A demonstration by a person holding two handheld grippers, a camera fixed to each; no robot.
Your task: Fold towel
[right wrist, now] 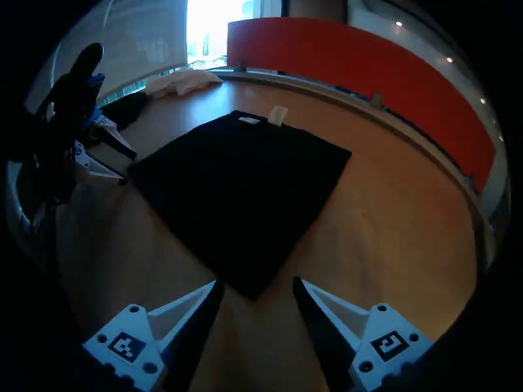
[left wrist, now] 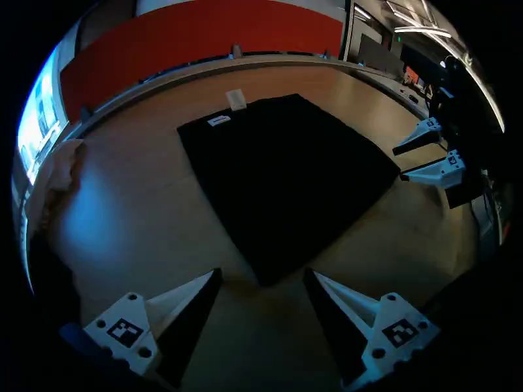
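Note:
A black towel [left wrist: 287,176] lies spread flat on the wooden table, with a small white tag [left wrist: 219,120] at its far corner. My left gripper [left wrist: 261,277] hangs open just short of the towel's near corner, nothing between its fingers. The right gripper [left wrist: 400,163] shows farther off at the towel's right corner, open. In the right gripper view the same towel [right wrist: 242,189] lies ahead, and my right gripper [right wrist: 258,284] stands open at its nearest corner. The left gripper [right wrist: 127,168] sits open by the towel's left corner, held by a dark-sleeved hand [right wrist: 68,111].
A red partition [left wrist: 196,39] runs along the table's far edge. A small white card [left wrist: 236,99] lies just beyond the towel. Pale crumpled cloth [right wrist: 183,81] is heaped at the table's far corner near a bright window. Bare wood table [right wrist: 405,228] surrounds the towel.

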